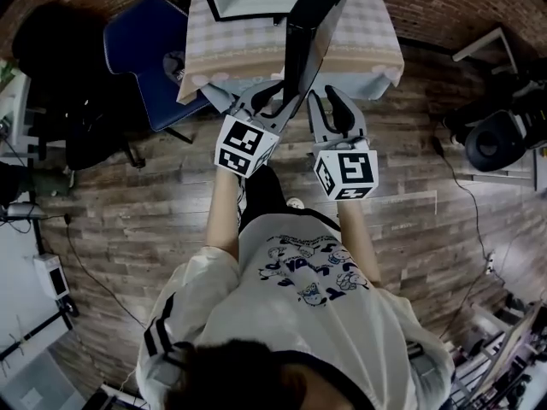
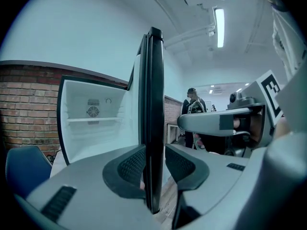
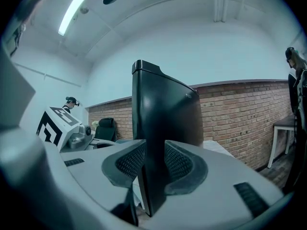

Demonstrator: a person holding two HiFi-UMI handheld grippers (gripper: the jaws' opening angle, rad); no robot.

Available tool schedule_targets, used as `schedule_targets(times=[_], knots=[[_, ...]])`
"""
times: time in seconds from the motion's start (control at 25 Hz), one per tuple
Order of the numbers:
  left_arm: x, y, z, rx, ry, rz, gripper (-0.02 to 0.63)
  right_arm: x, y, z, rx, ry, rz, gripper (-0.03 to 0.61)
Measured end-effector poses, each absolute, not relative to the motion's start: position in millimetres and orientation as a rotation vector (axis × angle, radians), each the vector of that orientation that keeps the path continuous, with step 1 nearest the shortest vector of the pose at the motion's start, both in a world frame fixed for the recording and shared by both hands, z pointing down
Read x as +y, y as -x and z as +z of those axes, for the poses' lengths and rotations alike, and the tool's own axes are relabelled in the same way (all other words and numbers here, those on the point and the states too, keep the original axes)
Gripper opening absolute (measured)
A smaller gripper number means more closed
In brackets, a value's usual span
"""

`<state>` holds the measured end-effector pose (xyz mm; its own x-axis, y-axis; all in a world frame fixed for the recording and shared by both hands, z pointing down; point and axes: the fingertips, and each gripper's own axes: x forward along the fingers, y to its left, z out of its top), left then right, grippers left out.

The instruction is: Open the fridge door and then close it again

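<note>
Two pairs of tongs, one thing between them: the fridge door [image 1: 309, 24]. Left tongs [image 1: 272, 92]: closed on the door's free edge, dark panel held between the ribbed pads [image 2: 132, 164]. Right tongs [image 1: 332, 109]: just right of the left pair, likewise clamped on the fridge door [image 3: 163, 109], pads [image 3: 180, 164] tight against both faces. Door swung wide, upright and edge-on straight ahead of the left tongs [image 2: 154, 164]. Left of those tongs and beyond them, the open fridge [image 2: 93, 114], white inside, with one shelf [image 2: 91, 120]. Beyond both pairs, a tabletop [image 1: 372, 45] under a checked cloth, carrying the fridge. Far left of the left tongs, a blue chair [image 1: 145, 49]. Past the door from the right tongs [image 3: 154, 164], a brick wall [image 3: 240, 114].
</note>
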<state>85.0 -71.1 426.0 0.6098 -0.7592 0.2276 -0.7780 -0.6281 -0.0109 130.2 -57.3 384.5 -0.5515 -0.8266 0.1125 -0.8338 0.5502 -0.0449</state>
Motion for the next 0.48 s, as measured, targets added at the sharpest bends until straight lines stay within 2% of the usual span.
schedule_targets(times=[0.48], knots=[[-50.6,-155.6,423.5,-1.149,-2.837,0.347,0.132,-42.7,-166.8,383.4,-2.676,-1.453,0.156,0.124]])
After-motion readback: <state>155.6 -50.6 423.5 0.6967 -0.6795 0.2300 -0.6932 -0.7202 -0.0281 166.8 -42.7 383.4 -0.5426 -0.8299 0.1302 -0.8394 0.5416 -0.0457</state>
